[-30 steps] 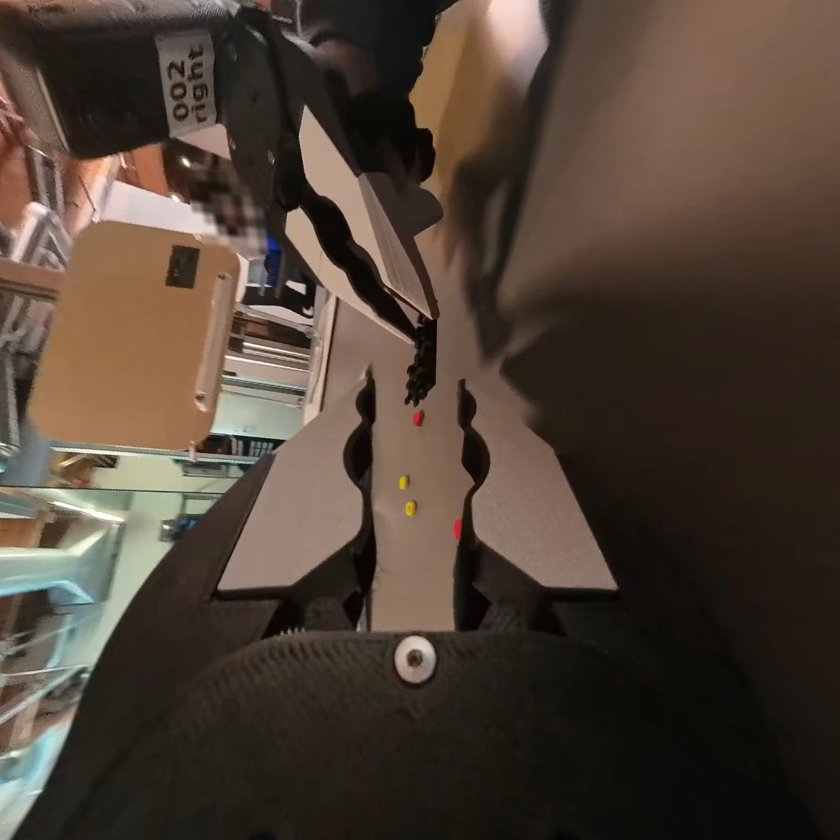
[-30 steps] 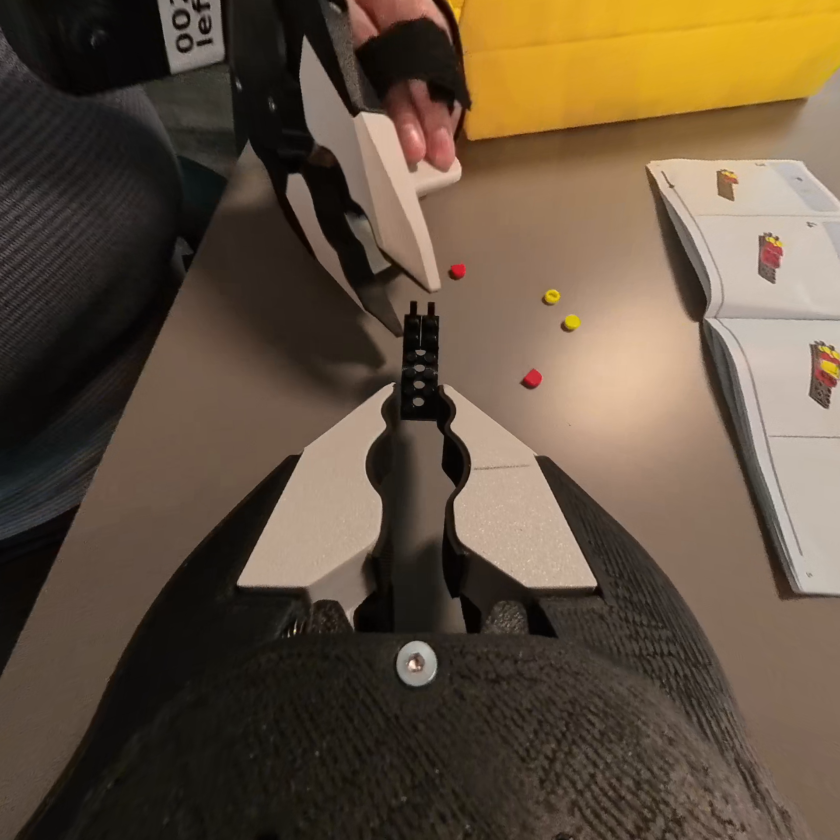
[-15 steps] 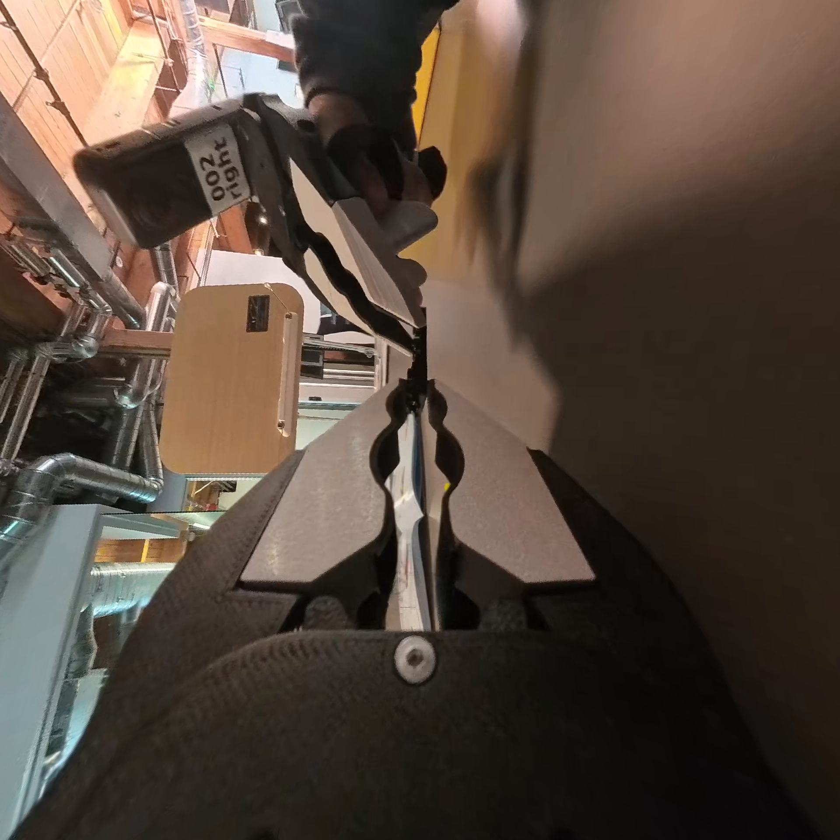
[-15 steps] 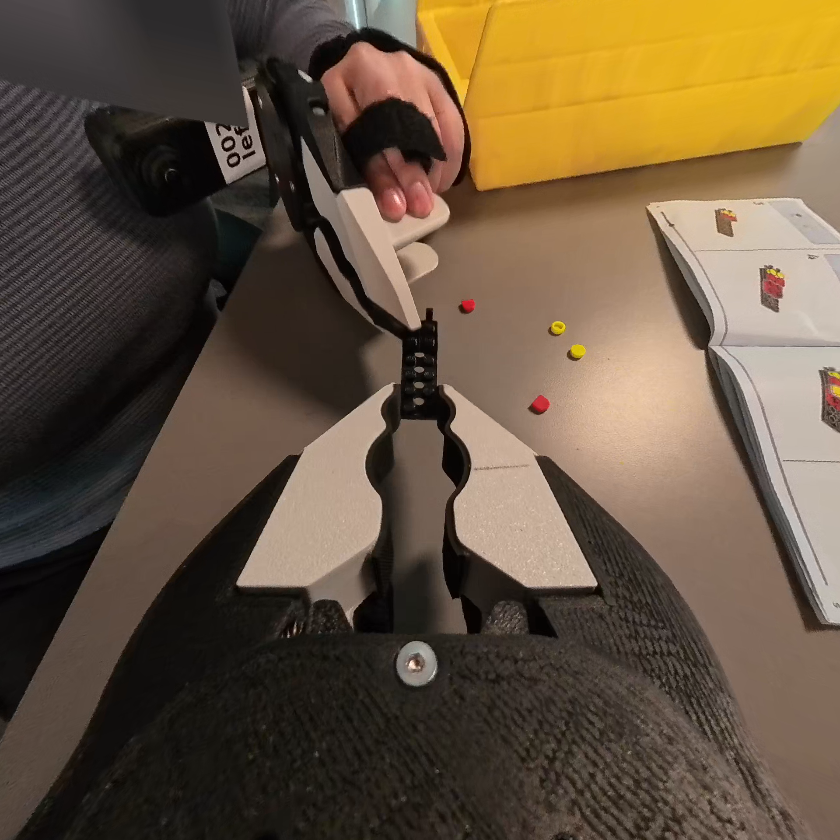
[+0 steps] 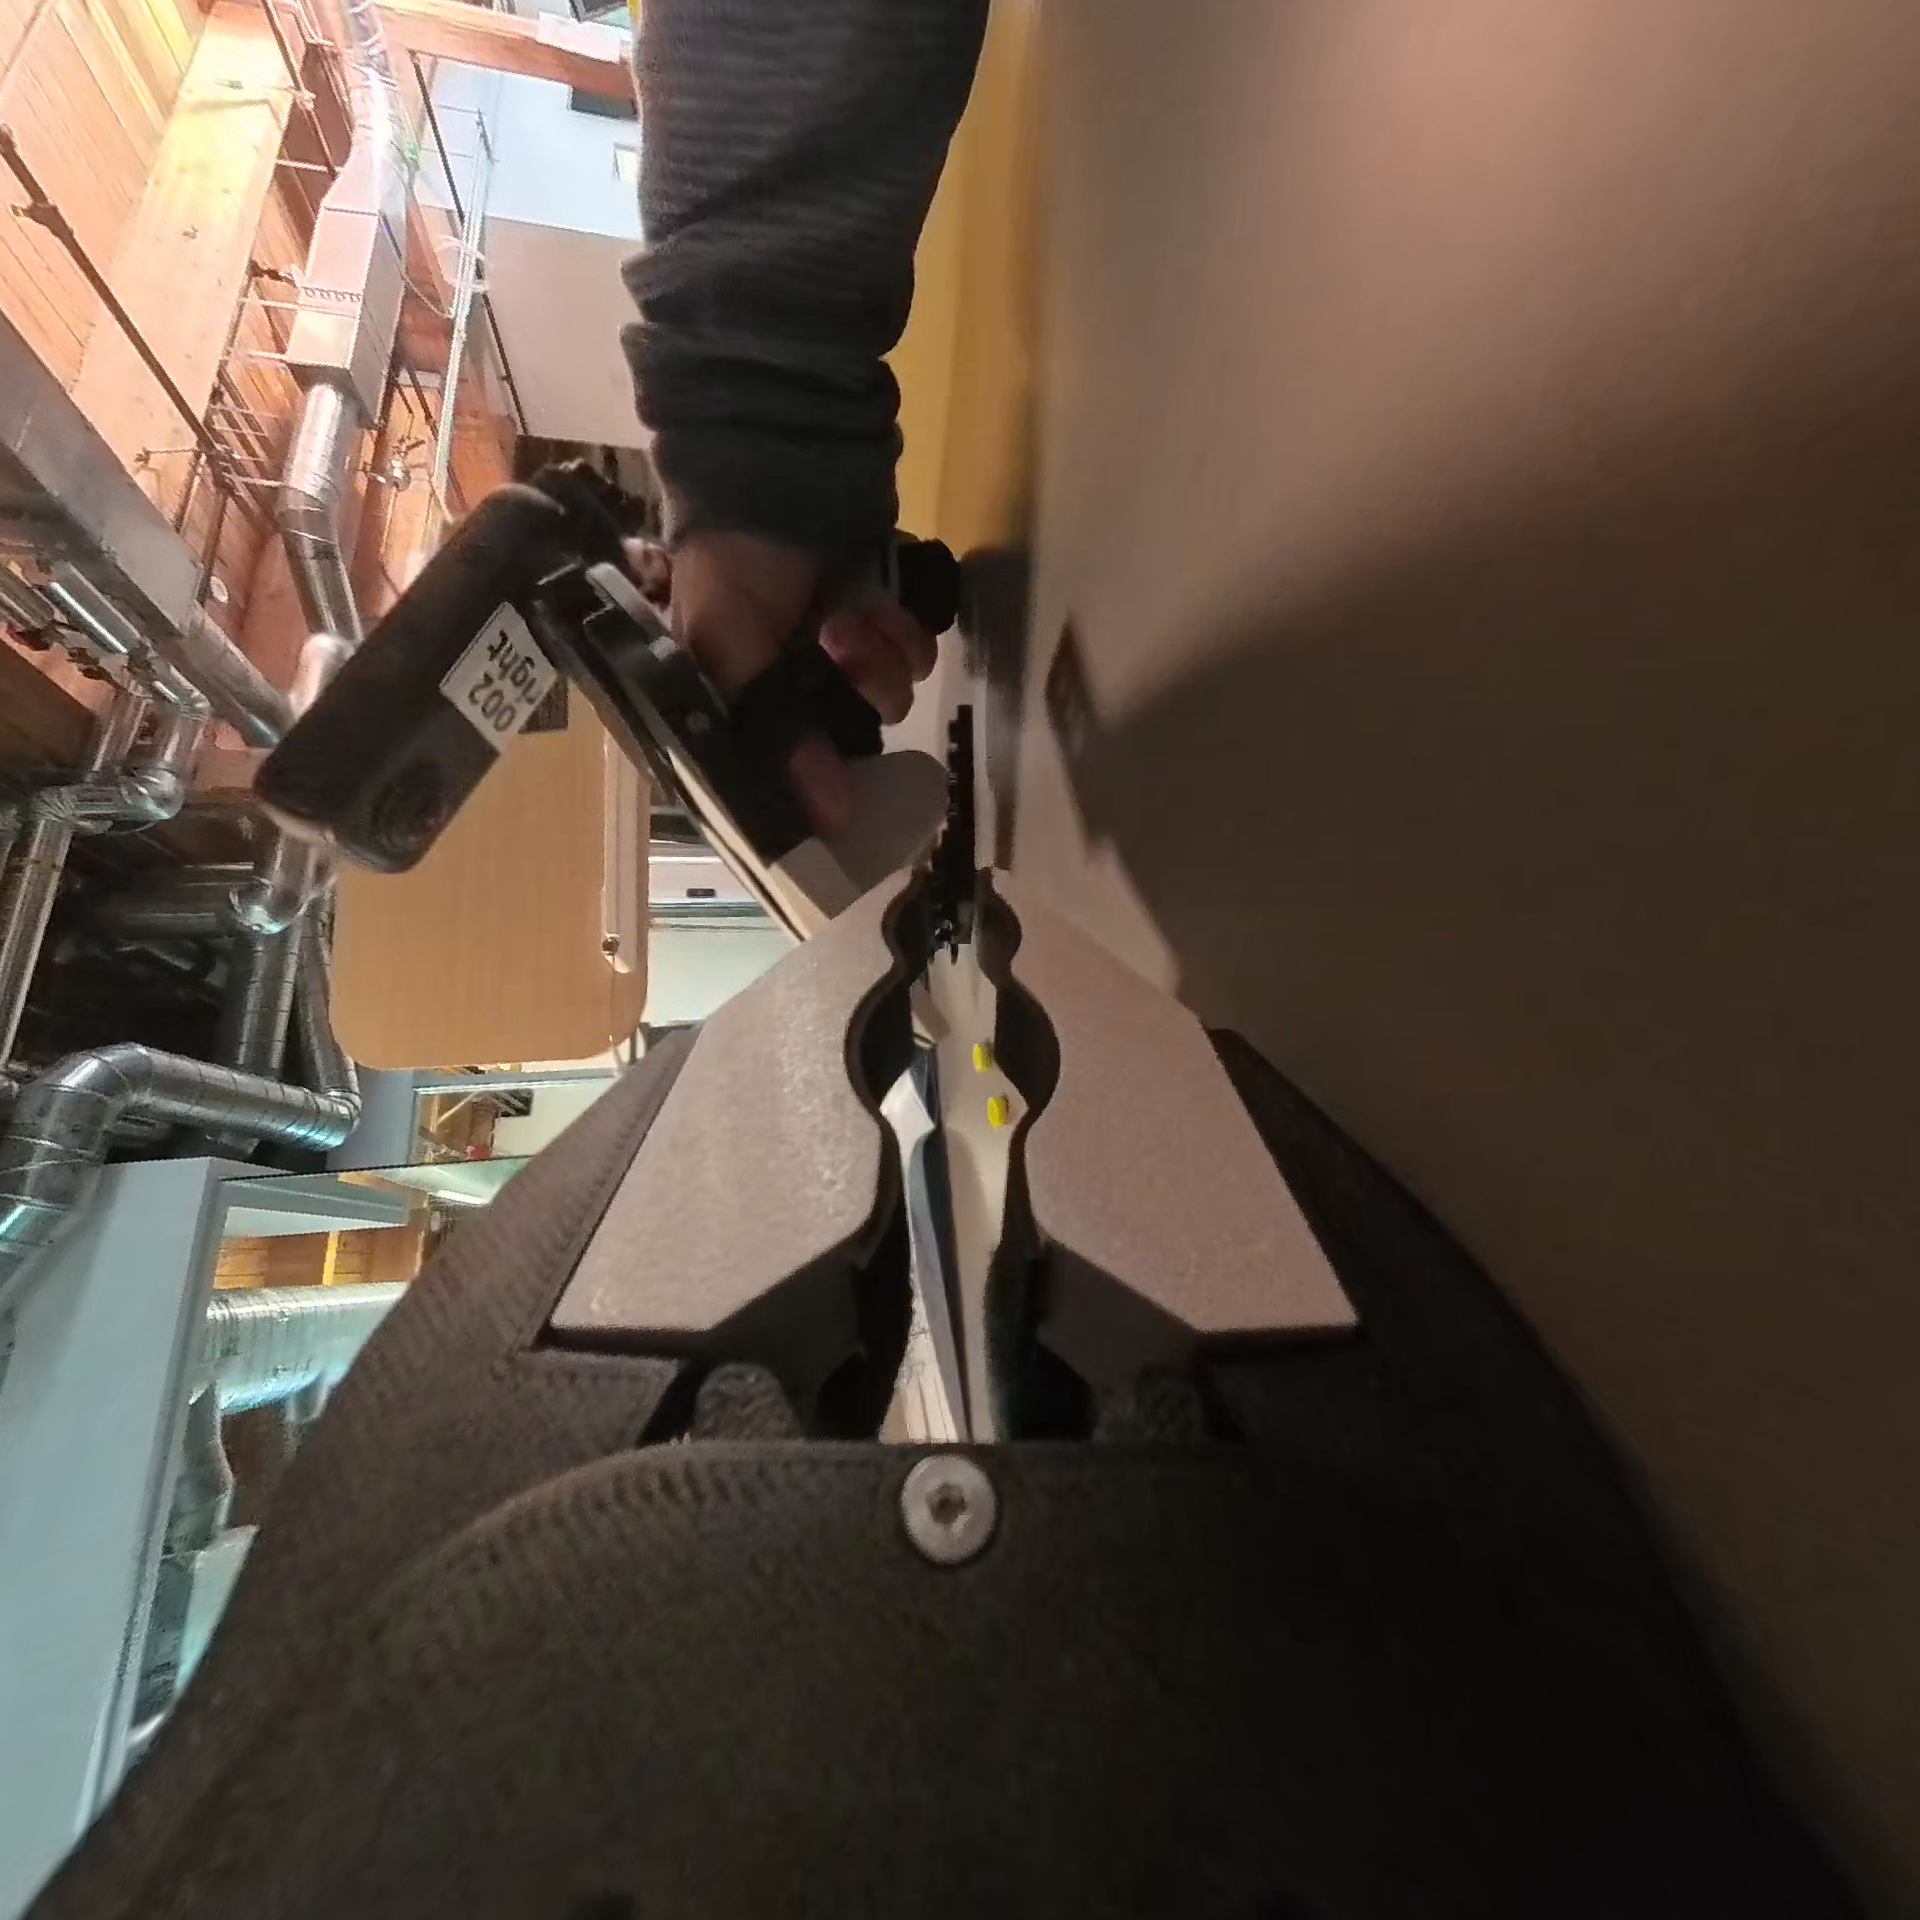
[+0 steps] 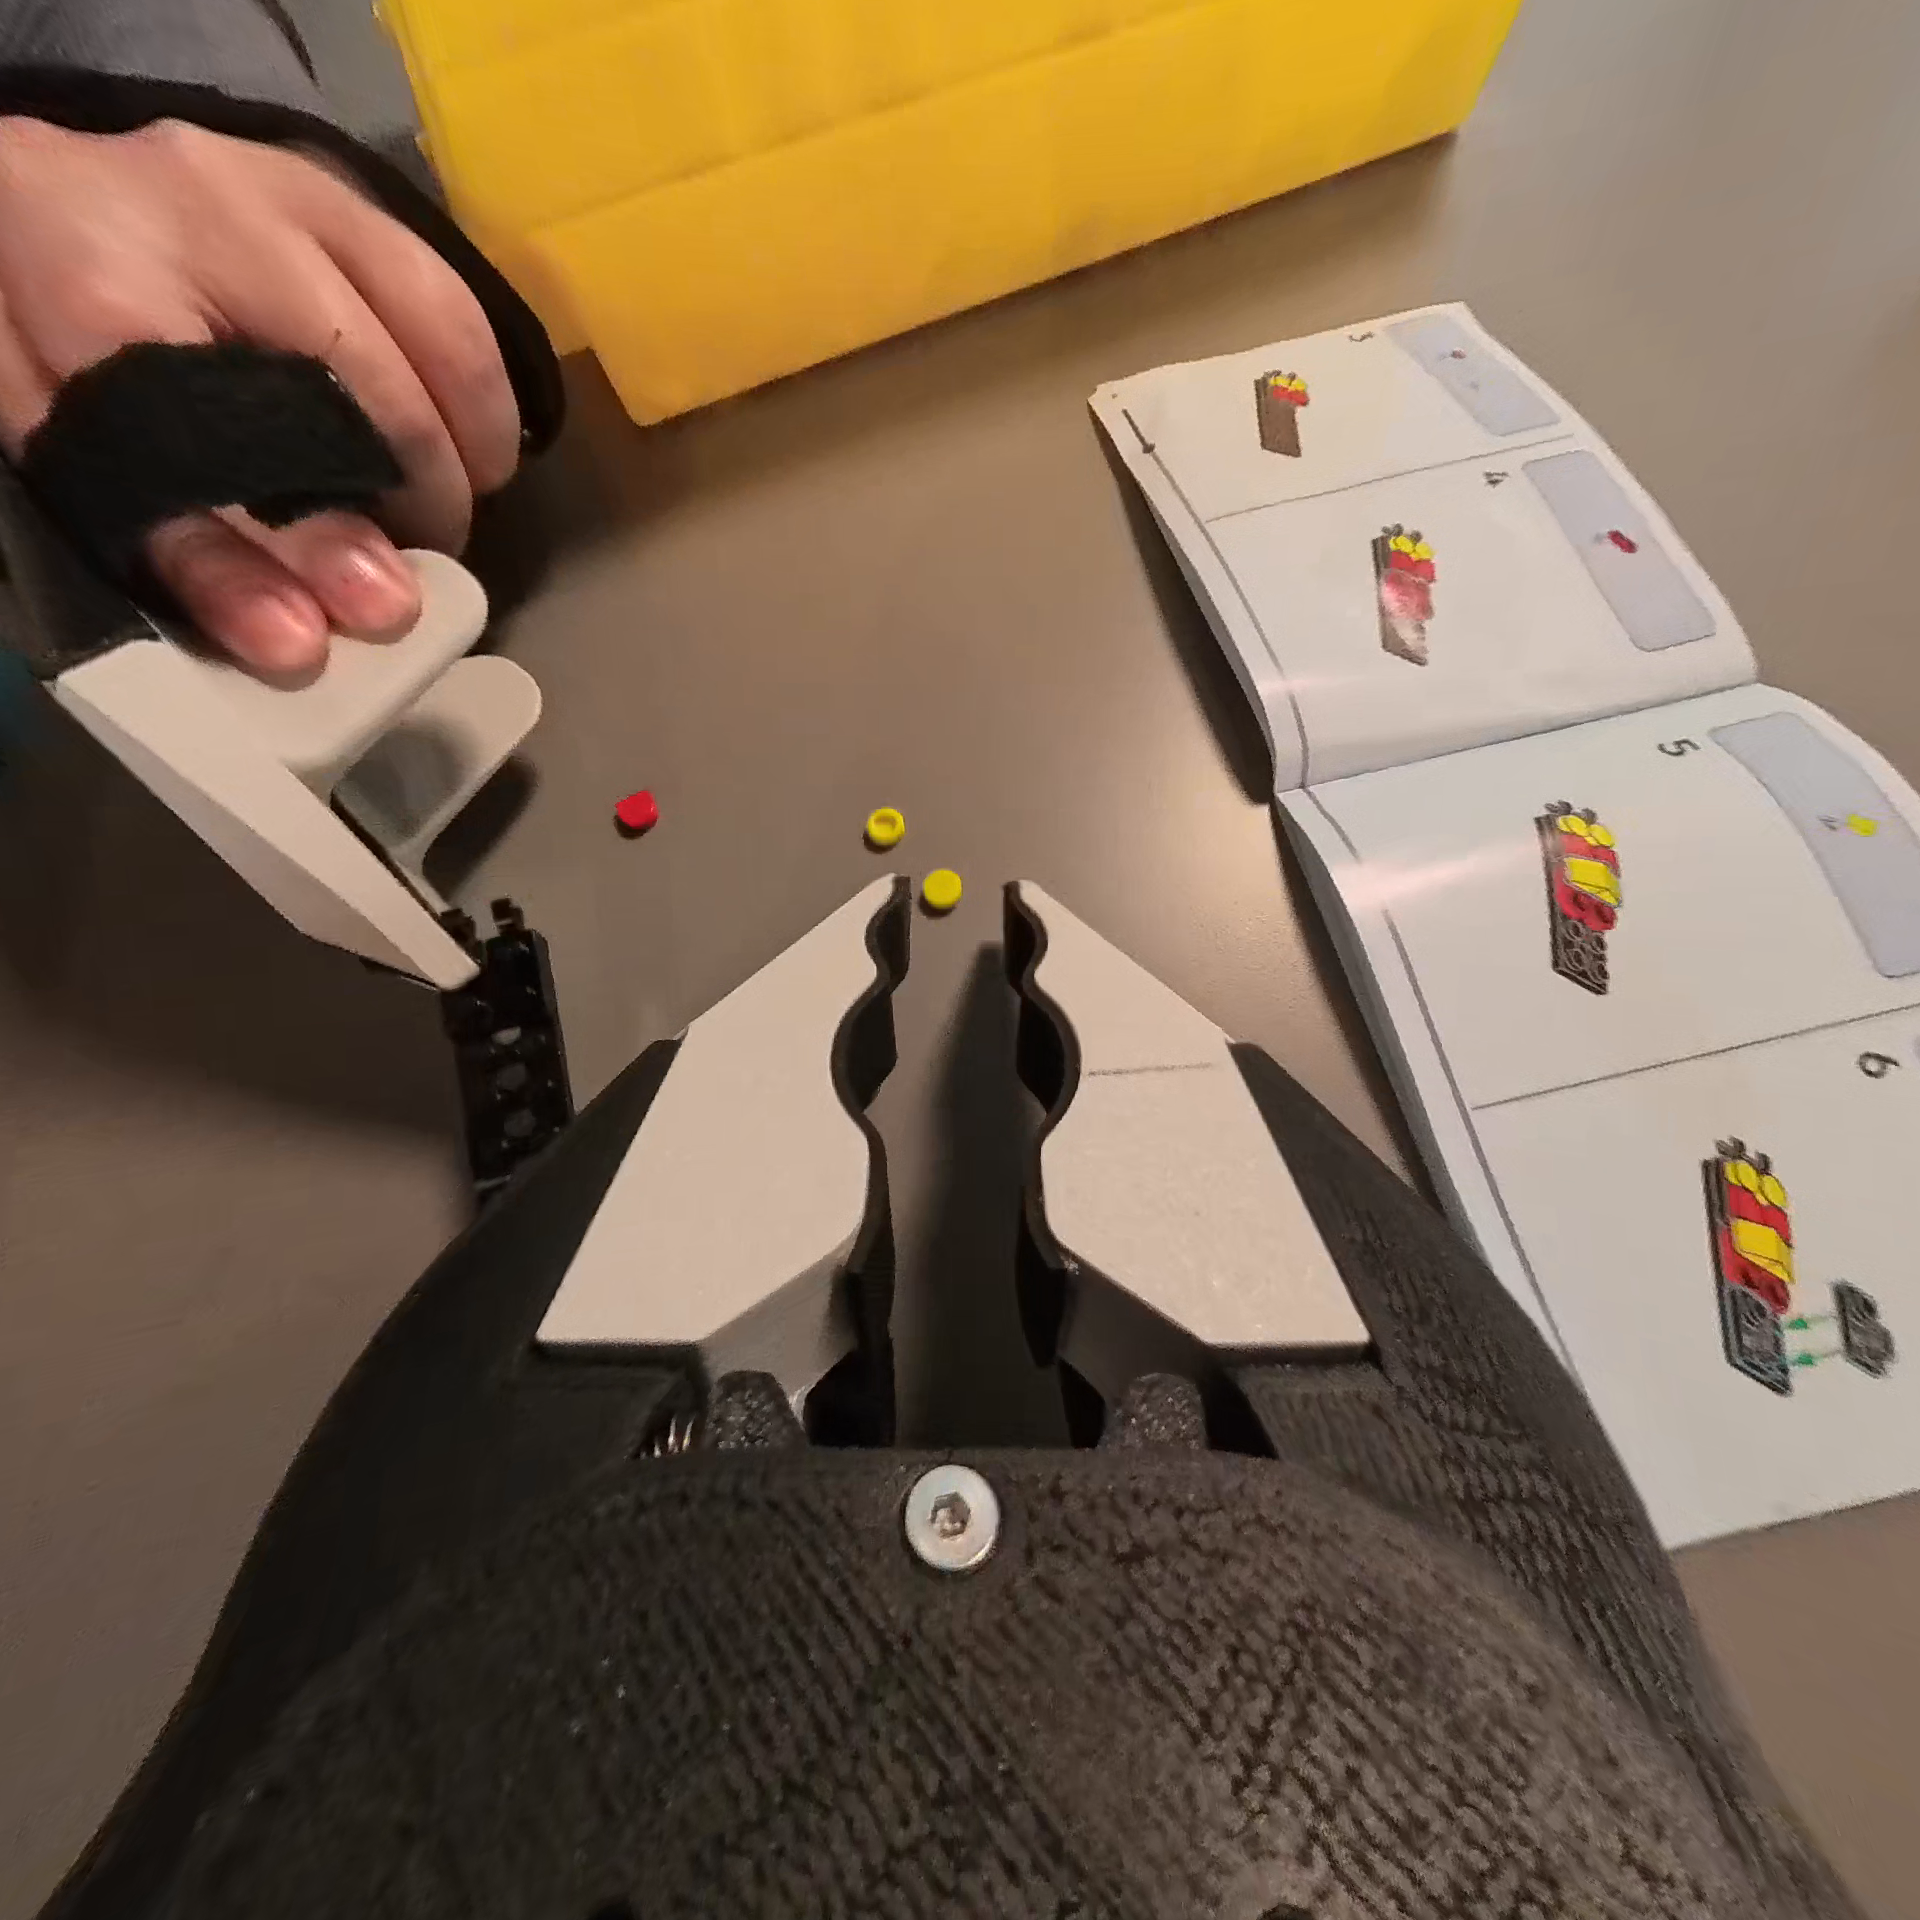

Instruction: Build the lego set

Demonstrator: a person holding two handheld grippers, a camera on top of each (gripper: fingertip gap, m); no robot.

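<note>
A black studded Lego plate stands on edge just above the brown table. My left gripper is shut on its far end; in the left wrist view the plate sticks out past the closed left gripper. My right gripper is open and empty, to the right of the plate. One yellow round stud lies between its tips, another yellow stud just beyond. A red stud lies farther left.
An open instruction booklet lies at the right. A yellow bin stands at the back. A person's hand holds the left gripper at far left. The left wrist view is rolled sideways, with the table along its right side. The tips of one gripper are about 8 cm away from the tips of the other.
My left gripper closed on the far end of the black plate. My right gripper let go of the plate, opened, and moved right to the yellow studs.
</note>
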